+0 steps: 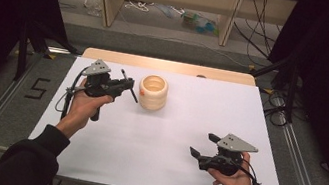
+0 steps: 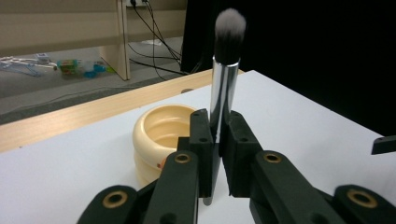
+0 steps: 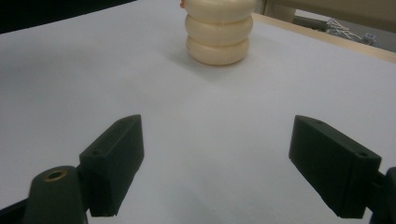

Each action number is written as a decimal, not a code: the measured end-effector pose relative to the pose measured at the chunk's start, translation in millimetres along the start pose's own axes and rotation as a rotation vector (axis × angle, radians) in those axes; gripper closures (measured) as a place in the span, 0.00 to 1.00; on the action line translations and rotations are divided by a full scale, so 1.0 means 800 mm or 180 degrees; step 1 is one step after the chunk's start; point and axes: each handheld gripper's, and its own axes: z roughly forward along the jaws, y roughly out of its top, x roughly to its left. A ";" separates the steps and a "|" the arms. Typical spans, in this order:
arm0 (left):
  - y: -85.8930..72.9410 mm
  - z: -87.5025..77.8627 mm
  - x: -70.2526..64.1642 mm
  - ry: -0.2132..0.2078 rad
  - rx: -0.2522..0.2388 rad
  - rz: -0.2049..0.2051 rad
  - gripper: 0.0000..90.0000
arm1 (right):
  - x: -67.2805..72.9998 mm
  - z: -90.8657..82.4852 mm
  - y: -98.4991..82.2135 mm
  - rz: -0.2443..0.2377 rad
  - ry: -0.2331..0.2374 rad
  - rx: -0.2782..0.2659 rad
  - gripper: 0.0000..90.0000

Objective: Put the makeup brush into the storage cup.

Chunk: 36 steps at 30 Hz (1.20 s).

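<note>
A cream ribbed holder [image 1: 153,92] stands upright on the white table, its open top showing in the left gripper view [image 2: 161,135] and its stacked rings in the right gripper view [image 3: 219,30]. My left gripper [image 1: 128,85] hovers just left of the holder, shut on a makeup brush [image 2: 224,84] with a silver ferrule and grey bristles; in the high view the brush [image 1: 128,85] crosses the jaws as a thin dark stick. My right gripper [image 1: 203,145] is held near the front right of the table, jaws wide apart with nothing between them [image 3: 217,168].
The white table top [image 1: 188,122] has a wooden strip [image 1: 167,65] along its far edge. Beyond it lie wooden furniture legs, cables and small clutter [image 1: 199,23] on the floor. Dark curtains flank both sides.
</note>
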 end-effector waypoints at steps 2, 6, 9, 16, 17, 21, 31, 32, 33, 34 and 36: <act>0.005 0.003 0.001 0.0008 0.0006 0.0008 0.92 | 0.000 -0.001 -0.001 0.0004 -0.0002 0.0006 0.21; 0.015 0.008 0.003 0.0005 -0.0002 -0.0003 0.92 | 0.001 -0.003 -0.003 0.0045 -0.0002 -0.0004 0.20; 0.021 0.010 0.003 0.0010 -0.0020 0.0000 0.92 | 0.000 -0.006 -0.004 0.0055 -0.0014 -0.0024 0.20; 0.032 0.019 0.005 0.0024 -0.0019 -0.0011 0.92 | 0.001 -0.006 -0.004 0.0037 -0.0003 -0.0049 0.20; 0.033 0.020 0.006 0.0028 -0.0019 -0.0013 0.92 | 0.001 -0.005 -0.004 0.0039 0.0001 -0.0045 0.20; 0.039 0.027 0.009 0.0057 -0.0026 -0.0026 0.92 | 0.001 -0.005 -0.004 0.0041 0.0002 -0.0044 0.20; 0.044 0.049 0.009 0.0079 -0.0022 -0.0068 0.92 | 0.002 -0.003 -0.004 0.0030 0.0020 -0.0040 0.20; 0.045 0.052 0.009 0.0089 -0.0004 -0.0051 0.92 | 0.002 -0.003 -0.004 0.0032 0.0022 -0.0048 0.20; 0.046 0.055 0.008 0.0097 0.0018 -0.0006 0.92 | 0.002 -0.003 -0.004 0.0033 0.0028 -0.0042 0.20; 0.048 0.057 0.008 0.0095 0.0015 -0.0003 0.92 | 0.002 -0.003 -0.004 0.0018 0.0047 -0.0029 0.20; 0.051 0.064 0.007 0.0110 0.0003 0.0010 0.92 | 0.002 -0.003 -0.004 0.0018 0.0044 -0.0025 0.20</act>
